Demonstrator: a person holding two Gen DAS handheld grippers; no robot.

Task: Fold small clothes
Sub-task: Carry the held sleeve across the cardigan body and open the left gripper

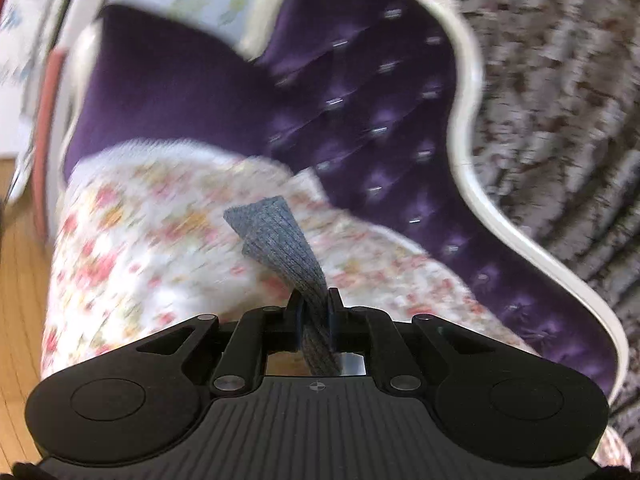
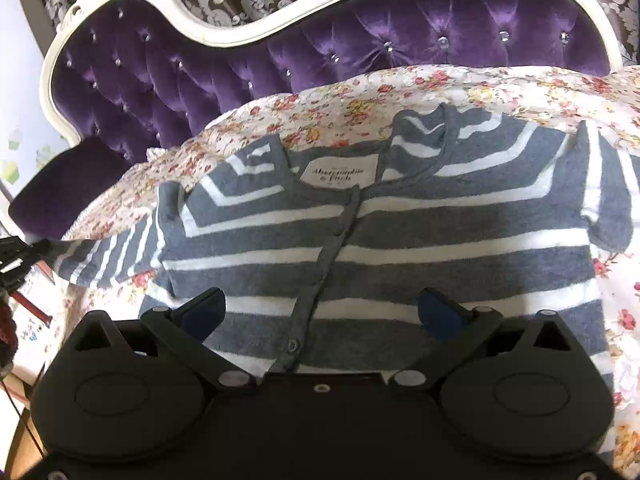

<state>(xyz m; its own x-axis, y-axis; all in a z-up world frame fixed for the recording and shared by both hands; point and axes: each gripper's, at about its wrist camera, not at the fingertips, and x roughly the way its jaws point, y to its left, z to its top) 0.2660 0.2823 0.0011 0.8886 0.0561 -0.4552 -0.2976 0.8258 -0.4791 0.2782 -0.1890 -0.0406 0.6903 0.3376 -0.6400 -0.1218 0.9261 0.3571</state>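
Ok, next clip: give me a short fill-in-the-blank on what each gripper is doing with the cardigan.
1. The left gripper is shut on a strip of ____ knit fabric.
2. The right gripper hovers over the striped cardigan with its jaws ____.
3. The cardigan lies on a ____-patterned cover.
4. Behind it stands a tufted sofa back in ____ velvet.

Missing words: grey; open; floral; purple

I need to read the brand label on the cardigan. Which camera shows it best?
The right wrist view: the striped cardigan lies spread on the floral cover, its neck label facing the camera. The left wrist view shows only a grey knit strip pinched in the left gripper, no label.
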